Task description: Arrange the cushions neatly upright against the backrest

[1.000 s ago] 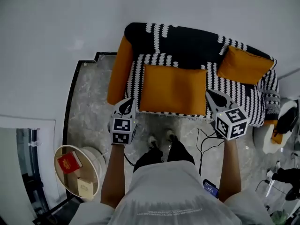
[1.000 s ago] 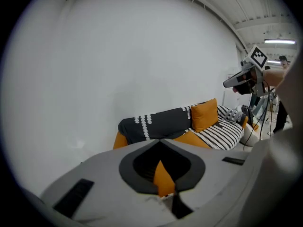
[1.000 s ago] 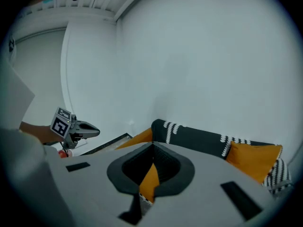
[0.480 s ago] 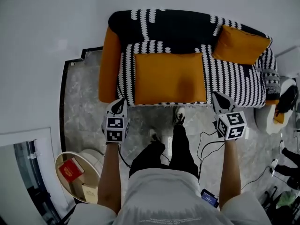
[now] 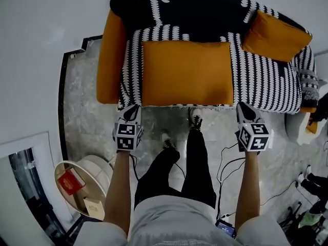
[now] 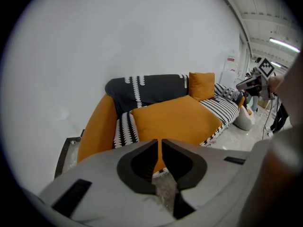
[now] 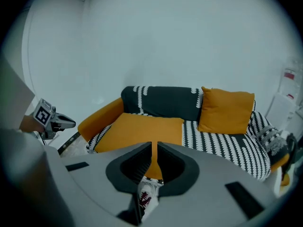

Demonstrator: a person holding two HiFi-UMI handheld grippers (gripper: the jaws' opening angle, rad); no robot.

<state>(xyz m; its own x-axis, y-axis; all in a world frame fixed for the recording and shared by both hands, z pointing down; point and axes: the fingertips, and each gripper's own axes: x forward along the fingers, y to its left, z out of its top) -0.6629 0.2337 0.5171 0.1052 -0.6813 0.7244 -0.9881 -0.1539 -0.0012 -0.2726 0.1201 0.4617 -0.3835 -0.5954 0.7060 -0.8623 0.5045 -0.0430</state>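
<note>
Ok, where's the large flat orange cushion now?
In the head view the large flat orange cushion lies on the left part of the black-and-white striped sofa seat, near the orange armrest, left of the small orange cushion.

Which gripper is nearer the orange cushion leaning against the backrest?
Right. The right gripper hangs off the sofa's front edge, roughly in front of the upright cushion; the left gripper is beyond the flat cushion. Both jaws are opening, empty.

Heads up, the black-and-white patterned sofa (image 5: 266, 81) gets clipped by the head view's top edge. The big flat orange cushion (image 5: 187, 73) covers the seat under it, and the smaller orange cushion (image 5: 277, 35) blocks the backrest corner behind it. Print on the small red box (image 5: 68, 181) is too tiny to read.
</note>
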